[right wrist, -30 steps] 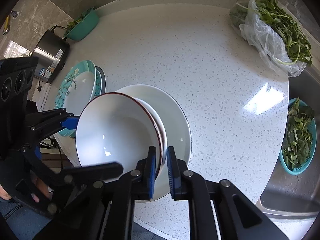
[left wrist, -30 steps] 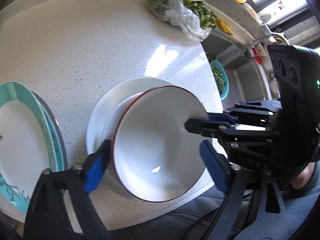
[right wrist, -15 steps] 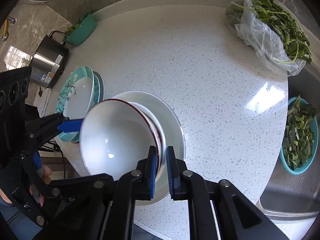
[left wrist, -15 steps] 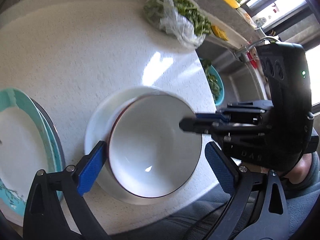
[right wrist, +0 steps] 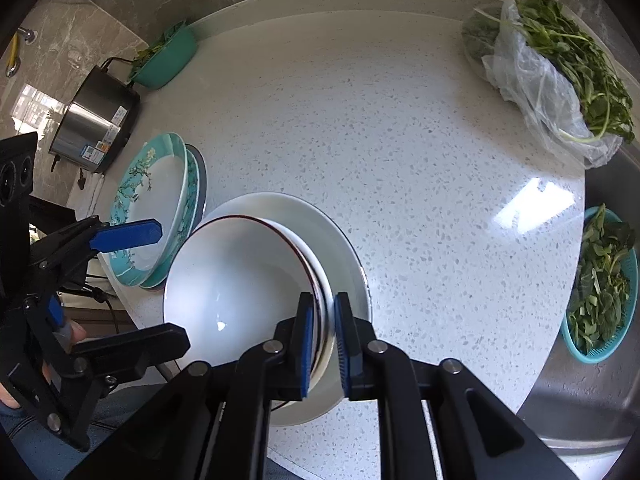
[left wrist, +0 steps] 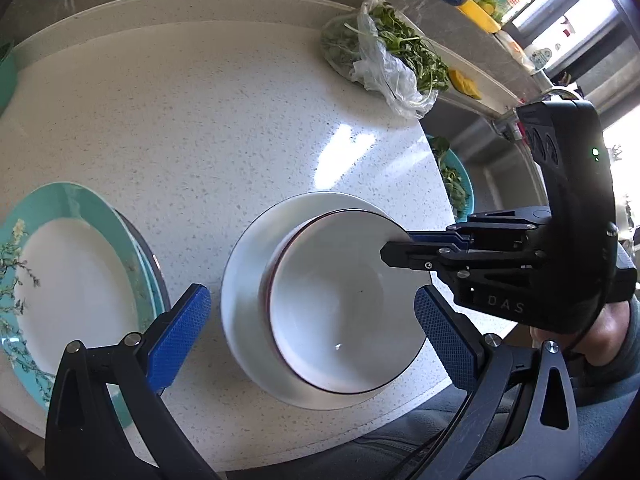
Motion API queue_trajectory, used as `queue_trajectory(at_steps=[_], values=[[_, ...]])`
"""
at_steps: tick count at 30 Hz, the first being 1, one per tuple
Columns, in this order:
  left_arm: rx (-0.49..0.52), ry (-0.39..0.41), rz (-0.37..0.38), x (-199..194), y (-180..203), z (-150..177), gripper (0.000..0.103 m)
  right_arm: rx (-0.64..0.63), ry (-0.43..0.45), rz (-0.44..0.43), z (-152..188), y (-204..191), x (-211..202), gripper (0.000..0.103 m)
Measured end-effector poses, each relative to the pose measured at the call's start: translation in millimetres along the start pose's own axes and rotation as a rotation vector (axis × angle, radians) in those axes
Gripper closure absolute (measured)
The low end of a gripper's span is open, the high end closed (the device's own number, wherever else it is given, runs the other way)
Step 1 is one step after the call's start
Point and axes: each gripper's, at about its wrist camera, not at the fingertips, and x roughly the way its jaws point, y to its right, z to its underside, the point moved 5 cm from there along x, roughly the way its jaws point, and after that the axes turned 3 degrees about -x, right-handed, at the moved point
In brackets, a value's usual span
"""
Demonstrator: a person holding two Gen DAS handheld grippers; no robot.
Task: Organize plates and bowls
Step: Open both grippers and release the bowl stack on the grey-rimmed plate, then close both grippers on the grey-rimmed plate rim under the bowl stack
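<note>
A white bowl with a dark red rim (left wrist: 340, 312) (right wrist: 240, 280) sits nested in another bowl on a white plate (left wrist: 244, 292) (right wrist: 344, 248) near the counter's front edge. My right gripper (right wrist: 323, 332) (left wrist: 396, 246) is shut on the top bowl's rim at its right side. My left gripper (left wrist: 308, 332) is open, its blue pads (left wrist: 180, 328) wide apart on either side of the bowl stack, held above it. A stack of teal floral plates (left wrist: 68, 280) (right wrist: 156, 200) lies to the left of the white plate.
A plastic bag of greens (left wrist: 384, 56) (right wrist: 556, 68) lies at the back right. A teal basket of greens (right wrist: 600, 284) (left wrist: 456, 184) sits in the sink (right wrist: 580, 400) on the right. A steel pot (right wrist: 96, 120) and a teal bowl of greens (right wrist: 168, 60) stand at the back left.
The left gripper has risen and pulled back from the bowl stack. The top bowl has gone from tilted to settled lower and more level in the bowl beneath, still in the right gripper.
</note>
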Motion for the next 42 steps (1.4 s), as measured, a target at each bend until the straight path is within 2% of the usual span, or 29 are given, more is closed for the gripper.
queue_trajectory(at_steps=[2, 3, 4, 5, 9, 11, 16, 20, 25, 29, 31, 36, 38, 42], values=[[0.001, 0.0, -0.005, -6, -1, 5, 0.0, -0.012, 0.007, -0.018, -1, -3, -4, 0.069], [0.001, 0.005, -0.007, -8, -1, 6, 0.0, -0.014, 0.02, -0.034, -3, -4, -9, 0.047], [-0.003, 0.012, -0.02, -11, -2, 9, 0.0, -0.021, 0.036, -0.043, -4, -5, -15, 0.033], [-0.01, 0.018, -0.028, -14, -3, 11, 0.0, -0.035, 0.055, -0.05, -6, -6, -23, 0.031], [-0.058, 0.063, -0.076, -28, -8, 21, 0.0, -0.066, 0.102, -0.097, -13, -1, -50, 0.028], [-0.095, 0.08, -0.098, -36, -13, 30, 0.001, -0.069, 0.131, -0.09, -17, 13, -62, 0.028], [-0.192, 0.097, -0.128, -47, -27, 61, 0.001, -0.019, 0.115, -0.091, -20, 51, -61, 0.028], [-0.202, 0.123, -0.147, -57, -38, 79, 0.001, 0.037, 0.121, -0.089, -12, 63, -55, 0.028], [-0.214, 0.144, -0.175, -61, -61, 98, 0.002, 0.099, 0.091, -0.042, 5, 61, -43, 0.03], [-0.213, 0.141, -0.17, -53, -68, 111, 0.002, 0.068, 0.058, 0.003, 19, 46, -37, 0.031], [-0.223, 0.134, -0.163, -45, -66, 115, 0.005, 0.053, 0.049, 0.014, 24, 41, -36, 0.034], [-0.285, 0.152, -0.198, -34, -71, 123, 0.009, -0.004, 0.0, -0.018, 25, 38, -23, 0.045], [-0.313, 0.16, -0.219, -29, -70, 125, 0.015, -0.031, -0.015, -0.04, 22, 40, -17, 0.046], [-0.359, 0.154, -0.257, -20, -69, 133, 0.035, -0.089, -0.049, -0.075, 19, 39, -6, 0.047]])
